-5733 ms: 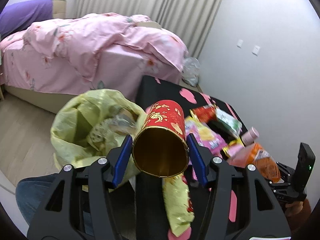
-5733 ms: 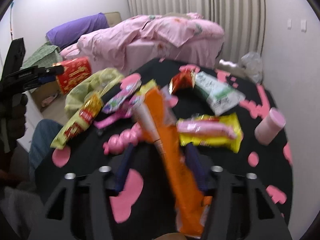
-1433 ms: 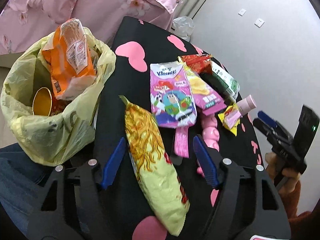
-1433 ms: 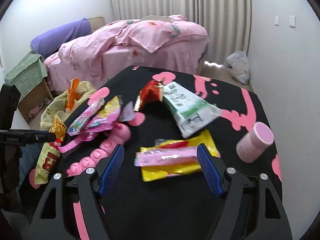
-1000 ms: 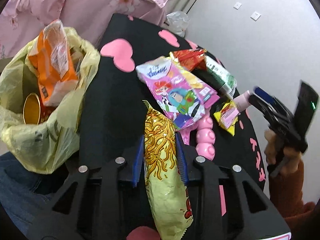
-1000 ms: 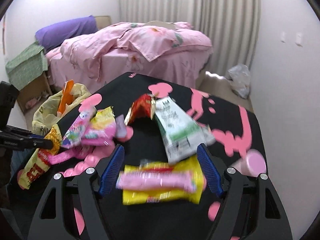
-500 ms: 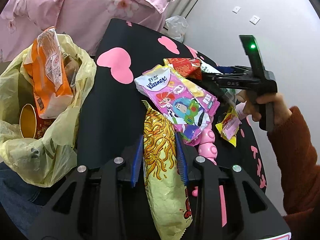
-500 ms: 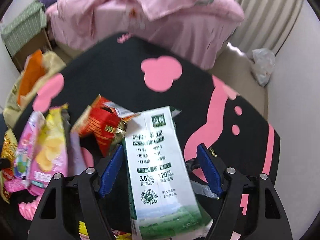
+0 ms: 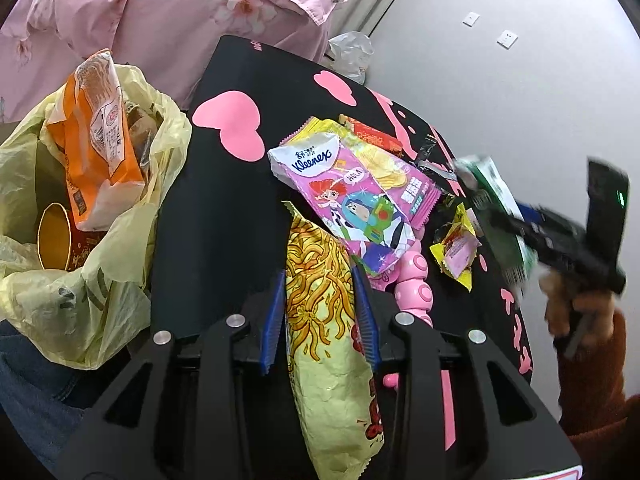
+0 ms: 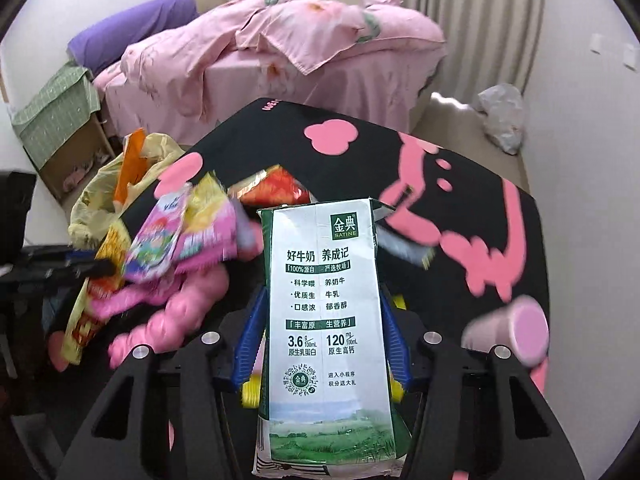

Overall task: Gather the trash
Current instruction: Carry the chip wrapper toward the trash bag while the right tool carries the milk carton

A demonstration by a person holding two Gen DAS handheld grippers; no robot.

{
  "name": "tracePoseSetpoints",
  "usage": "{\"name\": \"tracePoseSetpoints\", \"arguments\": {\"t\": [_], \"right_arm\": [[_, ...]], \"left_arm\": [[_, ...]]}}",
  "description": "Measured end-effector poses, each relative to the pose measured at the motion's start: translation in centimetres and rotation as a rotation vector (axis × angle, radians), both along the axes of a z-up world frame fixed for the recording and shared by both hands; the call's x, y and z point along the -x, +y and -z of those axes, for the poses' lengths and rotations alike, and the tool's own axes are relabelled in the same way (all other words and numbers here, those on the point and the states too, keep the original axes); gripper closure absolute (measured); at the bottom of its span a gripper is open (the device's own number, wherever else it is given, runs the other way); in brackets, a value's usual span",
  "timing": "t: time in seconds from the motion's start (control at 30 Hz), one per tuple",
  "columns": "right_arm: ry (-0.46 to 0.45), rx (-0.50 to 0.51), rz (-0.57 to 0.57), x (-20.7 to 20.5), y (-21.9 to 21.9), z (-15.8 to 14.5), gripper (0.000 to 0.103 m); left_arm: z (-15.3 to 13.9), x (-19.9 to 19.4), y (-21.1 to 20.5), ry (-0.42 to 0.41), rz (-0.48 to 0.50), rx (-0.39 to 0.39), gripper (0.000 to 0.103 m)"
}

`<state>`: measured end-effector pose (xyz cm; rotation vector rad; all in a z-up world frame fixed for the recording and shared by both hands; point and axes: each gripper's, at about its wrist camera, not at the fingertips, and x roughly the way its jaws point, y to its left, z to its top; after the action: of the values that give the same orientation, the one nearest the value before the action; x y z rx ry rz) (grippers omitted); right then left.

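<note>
The left hand-held gripper (image 9: 320,308) is clamped on a yellow noodle snack bag (image 9: 326,320), its blue pads pressed against both sides of the bag, which lies lengthwise on the black bench (image 9: 216,208) with pink heart patches. Just beyond the bag's far end lies a pink Kleenex tissue pack (image 9: 352,200), overlapping a pink-and-yellow chip wrapper (image 9: 400,180); a pink bumpy toy (image 9: 416,292) lies beside the bag, and a small yellow wrapper (image 9: 456,248) lies near it. Left of the bench hangs an open yellow trash bag (image 9: 80,280) containing an orange packet (image 9: 92,136) and a gold-lined can (image 9: 54,236). The right hand-held gripper (image 10: 324,344) has its jaws closing around a white-and-green milk carton (image 10: 324,320), which stands between the blue pads; the pads lie against its sides. Behind the carton lies a red wrapper (image 10: 276,190), and a pink cup (image 10: 508,328) lies on its side to the right. A bed with a pink cover (image 10: 280,52) stands beyond the bench.
</note>
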<state>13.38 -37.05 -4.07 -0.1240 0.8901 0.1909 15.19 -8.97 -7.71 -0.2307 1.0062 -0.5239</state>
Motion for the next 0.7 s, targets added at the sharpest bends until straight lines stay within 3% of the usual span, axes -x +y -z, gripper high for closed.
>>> {"name": "tracePoseSetpoints", "arguments": {"t": [0.13,0.3,0.43,0.7], "right_arm": [[0.018,0.028,0.025,3.1,-0.5,1.9,0.052],[0.108,-0.067,0.005,4.6,-1.7,4.4,0.051],[0.11,-0.032,-0.006,4.3,-1.5,4.2,0.046],[0.122,-0.043,-0.04,1.0,-0.9,3.2,0.047]], "left_arm": [[-0.3,0.5,-0.1,-0.009,-0.001,-0.015,0.071],[-0.5,0.7,-0.5,-0.015,0.011,-0.035,0.071],[-0.5,0.8,-1.0,-0.018,0.025,-0.051,0.071],[-0.3,0.9,-1.3,-0.015,0.04,-0.063,0.069]]}}
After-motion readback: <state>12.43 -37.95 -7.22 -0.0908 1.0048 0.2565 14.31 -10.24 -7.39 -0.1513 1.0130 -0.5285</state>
